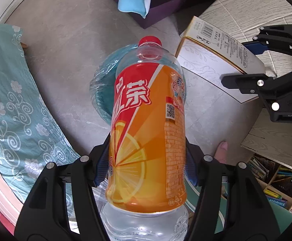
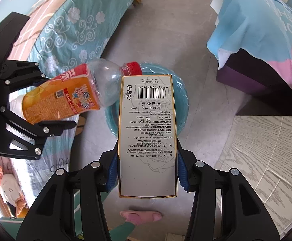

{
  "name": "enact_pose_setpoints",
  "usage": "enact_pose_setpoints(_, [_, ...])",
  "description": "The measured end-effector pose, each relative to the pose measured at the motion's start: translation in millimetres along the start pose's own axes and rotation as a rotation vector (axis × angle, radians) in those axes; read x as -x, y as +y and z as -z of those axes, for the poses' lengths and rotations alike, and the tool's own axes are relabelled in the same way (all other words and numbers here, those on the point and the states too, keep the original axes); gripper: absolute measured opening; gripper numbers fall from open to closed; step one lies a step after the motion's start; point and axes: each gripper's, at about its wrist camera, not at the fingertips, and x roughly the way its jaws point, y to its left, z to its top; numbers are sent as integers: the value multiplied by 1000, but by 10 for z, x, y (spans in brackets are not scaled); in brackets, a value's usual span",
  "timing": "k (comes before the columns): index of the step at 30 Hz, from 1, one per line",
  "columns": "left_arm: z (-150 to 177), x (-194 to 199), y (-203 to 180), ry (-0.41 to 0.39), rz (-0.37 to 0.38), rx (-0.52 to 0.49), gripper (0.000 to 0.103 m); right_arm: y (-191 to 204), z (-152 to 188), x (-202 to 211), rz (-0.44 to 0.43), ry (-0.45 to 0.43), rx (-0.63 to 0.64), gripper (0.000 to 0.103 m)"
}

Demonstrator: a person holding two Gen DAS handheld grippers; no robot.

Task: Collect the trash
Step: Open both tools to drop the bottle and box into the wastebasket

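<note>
Left gripper [image 1: 146, 166] clamps a bottle [image 1: 148, 124], right gripper [image 2: 148, 172] a box [image 2: 147, 132], both above the lined bin [image 2: 183, 98], neither dropped in yet.

Home bedroom: bed [image 2: 73, 30] with teal floral sheet, grey tile floor [image 1: 65, 50], bookshelf [image 1: 270, 178], lined bin [image 2: 178, 92].

- Left gripper [image 1: 147, 160]: blue-padded fingers [image 1: 101, 166] pressed against both sides of a bottle [image 1: 148, 132], held aloft.
- Right gripper [image 2: 148, 170]: jaws clamped on a box [image 2: 147, 132], just right of the left gripper.
</note>
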Motion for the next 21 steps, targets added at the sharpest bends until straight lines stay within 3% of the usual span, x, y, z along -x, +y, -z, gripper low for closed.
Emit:
enact_pose_setpoints(2, [-5,-34,14,1,-21,3,59,-8,-18,-38,-6,10,-17,51])
enact_pose_setpoints(4, [-25,-38,22,0,-23,8,68,-27,-23,-51,-6,7,-33,58])
enact_pose_setpoints(6, [-52,-12,43,-11,-20,16,74,-46,-39,-31,-7,-10,-58,72])
enact_pose_setpoints(16, [-47,180,80,-28,0,9,76,-80,-27,167,-13,-22,-80,73])
enact_pose_setpoints(19, [11,341,75,-35,5,22,88,-52,35,373,-26,-42,-98,74])
enact_pose_setpoints(21, [59,542,50,-52,14,23,90,0,110,610,-26,-70,-101,82])
